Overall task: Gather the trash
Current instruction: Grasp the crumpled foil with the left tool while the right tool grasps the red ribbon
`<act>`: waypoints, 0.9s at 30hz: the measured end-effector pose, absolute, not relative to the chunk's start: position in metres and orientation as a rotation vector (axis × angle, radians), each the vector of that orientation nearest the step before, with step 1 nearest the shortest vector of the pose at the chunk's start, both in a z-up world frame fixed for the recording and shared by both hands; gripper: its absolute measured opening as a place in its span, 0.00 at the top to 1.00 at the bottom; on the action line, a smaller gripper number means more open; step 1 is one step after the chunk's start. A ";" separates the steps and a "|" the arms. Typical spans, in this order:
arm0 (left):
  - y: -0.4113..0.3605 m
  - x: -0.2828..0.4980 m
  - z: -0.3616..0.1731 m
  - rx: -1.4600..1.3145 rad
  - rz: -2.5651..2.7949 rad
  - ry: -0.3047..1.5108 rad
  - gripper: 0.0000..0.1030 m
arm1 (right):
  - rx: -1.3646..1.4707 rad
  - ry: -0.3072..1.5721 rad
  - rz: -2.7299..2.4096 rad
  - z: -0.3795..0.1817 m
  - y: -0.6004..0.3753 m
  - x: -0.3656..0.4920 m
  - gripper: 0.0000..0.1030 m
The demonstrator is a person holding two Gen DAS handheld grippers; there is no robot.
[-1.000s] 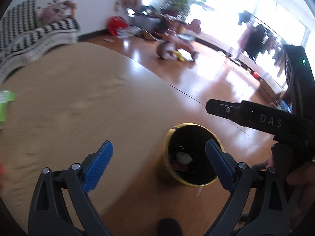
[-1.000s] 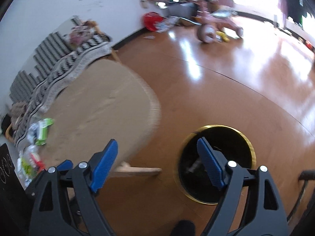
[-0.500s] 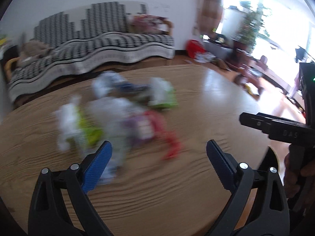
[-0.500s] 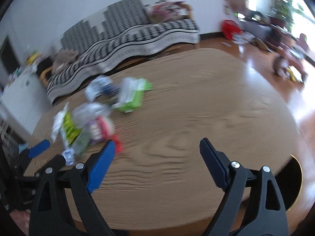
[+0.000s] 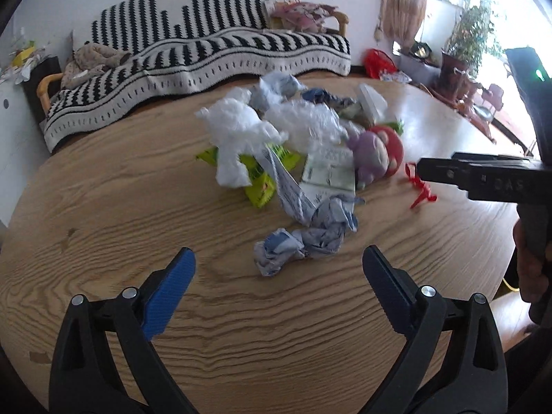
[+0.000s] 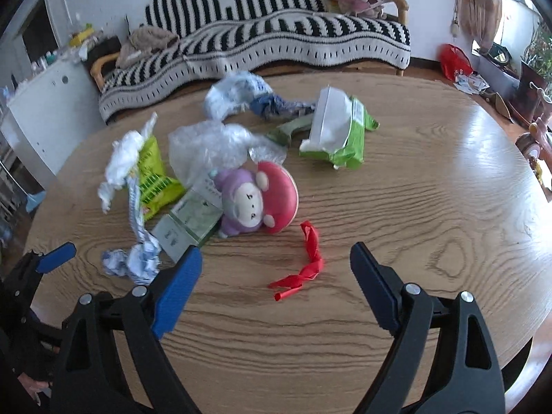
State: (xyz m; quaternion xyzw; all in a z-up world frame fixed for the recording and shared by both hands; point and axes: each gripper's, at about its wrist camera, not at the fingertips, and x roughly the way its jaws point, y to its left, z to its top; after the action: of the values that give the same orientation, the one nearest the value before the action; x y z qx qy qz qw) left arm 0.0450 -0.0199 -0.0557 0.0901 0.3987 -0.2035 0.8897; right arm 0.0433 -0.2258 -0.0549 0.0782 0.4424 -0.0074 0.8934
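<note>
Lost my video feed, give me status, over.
Left gripper open, empty. Right gripper open, empty. Trash pile on table, red balloon scrap nearest right. Plush toy sits among trash.

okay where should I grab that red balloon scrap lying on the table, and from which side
Pinch the red balloon scrap at its knotted bend, from straight above with the right gripper. It lies flat, thin and apart from the other litter, so a side approach would probably only push it.

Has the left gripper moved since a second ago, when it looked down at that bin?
Yes. The left gripper swung from the bin over the table, now facing the striped sofa and crumpled wrapper.
</note>
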 end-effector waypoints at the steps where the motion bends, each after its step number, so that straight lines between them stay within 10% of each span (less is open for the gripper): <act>1: -0.022 0.046 -0.060 0.195 -0.426 0.835 0.08 | 0.155 0.927 -0.018 -0.058 -0.225 0.046 0.18; 17: -0.041 0.078 -0.092 0.146 -0.385 0.925 0.08 | 0.043 1.058 -0.068 -0.099 -0.227 0.061 0.32; 21: -0.043 0.076 -0.087 0.153 -0.375 0.912 0.54 | 0.043 1.045 -0.042 -0.095 -0.226 0.056 0.83; 27: -0.043 0.075 -0.084 0.114 -0.388 0.947 0.63 | 0.039 1.044 -0.046 -0.091 -0.229 0.047 0.85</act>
State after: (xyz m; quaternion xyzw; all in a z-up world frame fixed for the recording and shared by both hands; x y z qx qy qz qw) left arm 0.0751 -0.0434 -0.0839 0.0544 0.4530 -0.1857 0.8703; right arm 0.0469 -0.2293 -0.0911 0.0186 0.4986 -0.0219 0.8663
